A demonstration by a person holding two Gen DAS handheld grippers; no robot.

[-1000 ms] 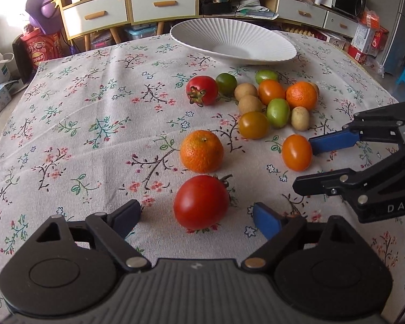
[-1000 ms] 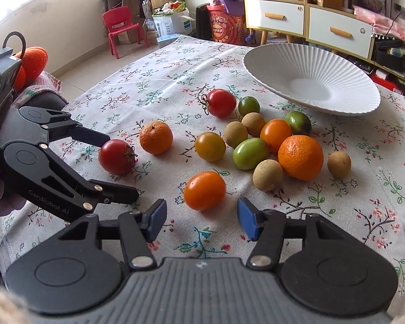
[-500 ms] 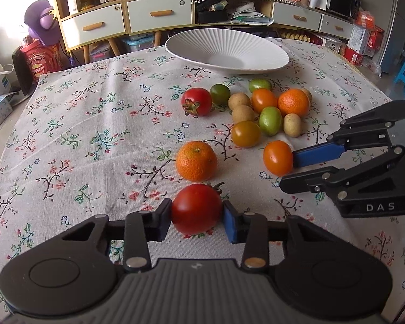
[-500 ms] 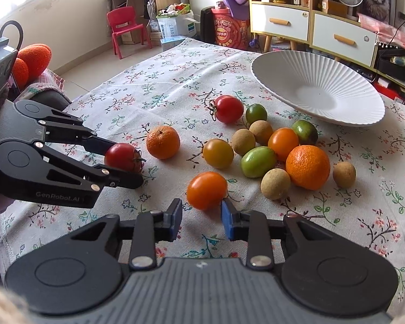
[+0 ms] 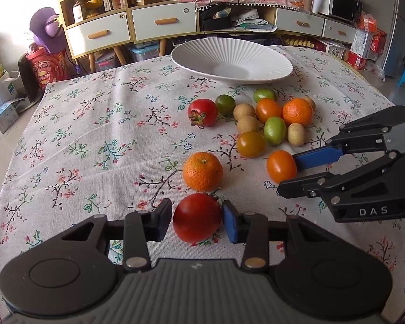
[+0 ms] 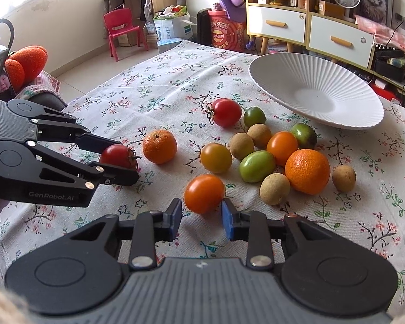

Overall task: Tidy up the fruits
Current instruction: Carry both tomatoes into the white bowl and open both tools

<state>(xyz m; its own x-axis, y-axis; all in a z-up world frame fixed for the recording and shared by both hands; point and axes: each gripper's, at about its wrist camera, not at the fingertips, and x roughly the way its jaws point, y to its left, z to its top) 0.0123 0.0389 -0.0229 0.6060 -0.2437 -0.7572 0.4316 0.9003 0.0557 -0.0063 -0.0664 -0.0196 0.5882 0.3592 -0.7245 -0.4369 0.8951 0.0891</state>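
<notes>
Fruit-sorting task, both tools engaged at once. My left gripper [image 5: 197, 220] is clenched on the red tomato [image 5: 196, 217], its two pads pressing the fruit's sides while the tomato rests on the floral tablecloth [image 5: 94, 135], just in front of a mandarin [image 5: 202, 171]. My right gripper [image 6: 201, 216] brackets the orange tomato [image 6: 204, 193]: its jaws have just closed in and eased slightly apart. The right pad touches the skin, while a thin gap seems to show at the left pad, so I judge the grasp light or incomplete. Both tools point steeply downward so the pads meet each round fruit at its widest girth, where it is least likely to squirt free. The other fruits lie clustered between the grippers and the white ribbed bowl [image 6: 324, 75], which stands empty at the far edge and is presumably the destination. Taking one fruit per hand halves the trips. Neither fruit is lifted yet.
</notes>
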